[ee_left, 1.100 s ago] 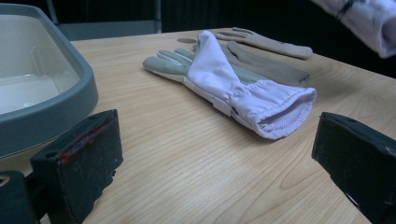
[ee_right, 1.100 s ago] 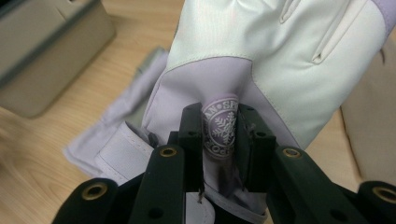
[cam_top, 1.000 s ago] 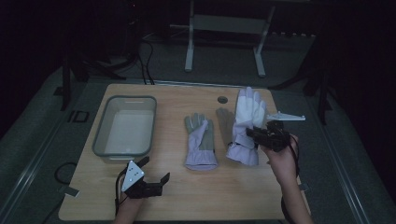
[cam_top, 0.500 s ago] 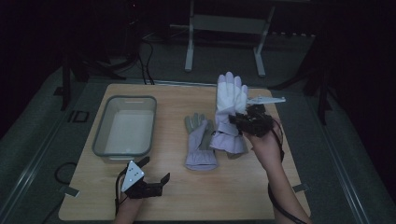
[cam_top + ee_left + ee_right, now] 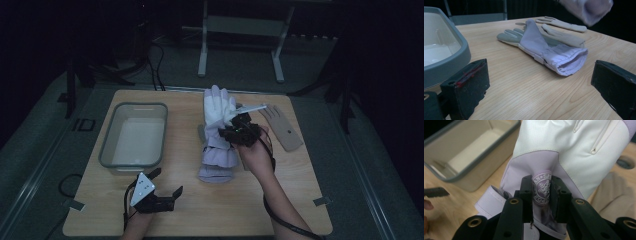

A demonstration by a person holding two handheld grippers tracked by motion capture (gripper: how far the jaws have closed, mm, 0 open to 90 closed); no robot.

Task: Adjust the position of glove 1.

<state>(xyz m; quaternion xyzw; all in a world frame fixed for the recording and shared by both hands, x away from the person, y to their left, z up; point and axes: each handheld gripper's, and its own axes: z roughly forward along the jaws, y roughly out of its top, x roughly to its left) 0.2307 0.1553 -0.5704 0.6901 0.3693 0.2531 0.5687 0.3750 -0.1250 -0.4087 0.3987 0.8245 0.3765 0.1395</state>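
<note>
The right gripper (image 5: 239, 131) holds a white and lilac glove (image 5: 218, 107) up off the wooden table (image 5: 280, 200), to the right of the grey tray (image 5: 134, 135). From above it reads as a pale glove with its fingers pointing away from the person and its long axis running front to back. The right gripper view shows what that hides: the jaws are pinched on a fold of lilac fabric bearing a round snowflake badge (image 5: 542, 189). Its lettering is mostly covered by the jaws, so I can't read it.

A second glove (image 5: 216, 161), grey and lilac, lies flat on the table just right of the tray, beneath the lifted one. In the left gripper view its open cuff faces the camera and its fingers point away. A beige glove (image 5: 282, 126) lies flat further right of the tray.

The left gripper (image 5: 165, 197) sits near the tray's front corner, jaws spread wide with nothing between them.
</note>
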